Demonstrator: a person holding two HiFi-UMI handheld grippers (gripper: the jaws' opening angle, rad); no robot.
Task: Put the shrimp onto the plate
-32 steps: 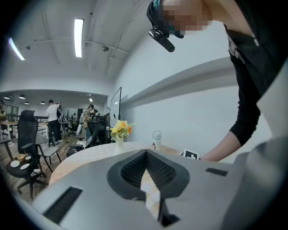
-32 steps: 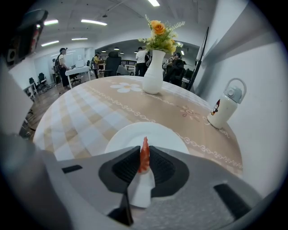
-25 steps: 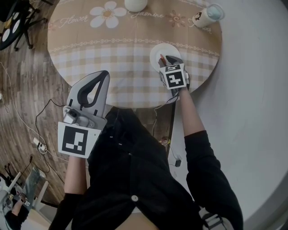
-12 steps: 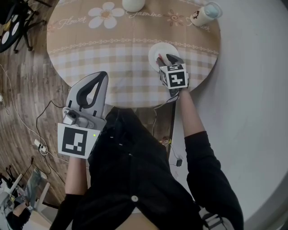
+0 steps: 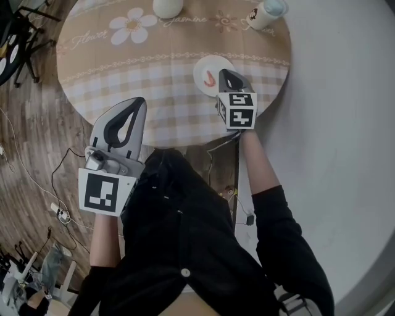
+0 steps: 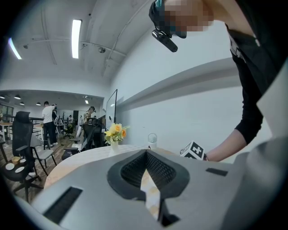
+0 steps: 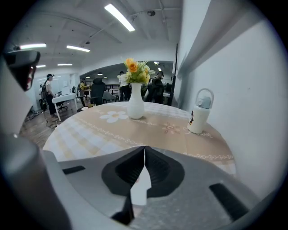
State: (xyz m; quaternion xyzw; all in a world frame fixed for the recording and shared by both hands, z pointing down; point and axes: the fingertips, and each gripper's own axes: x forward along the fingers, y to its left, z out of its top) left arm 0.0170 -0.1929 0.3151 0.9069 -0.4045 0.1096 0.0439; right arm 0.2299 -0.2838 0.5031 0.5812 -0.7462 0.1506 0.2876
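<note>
Both pairs of jaws are pressed together with nothing between them; those of the right gripper (image 5: 225, 74) have just closed empty. The shrimp (image 5: 210, 78) lies on the white plate (image 5: 202, 66), just beside the right jaw tips and well apart from the left gripper (image 5: 137, 102). The placing step looks done. The next move calls only for drawing the right gripper clear without nudging plate or shrimp.

Cut off by head view's top edge: vase (image 5: 166, 6), water bottle (image 5: 266, 10). Partly hidden behind right gripper (image 5: 224, 74): near rim of plate (image 5: 202, 66). Too small to read: tablecloth lettering (image 5: 185, 20). Too far for detail in left gripper view: people (image 6: 47, 121).
</note>
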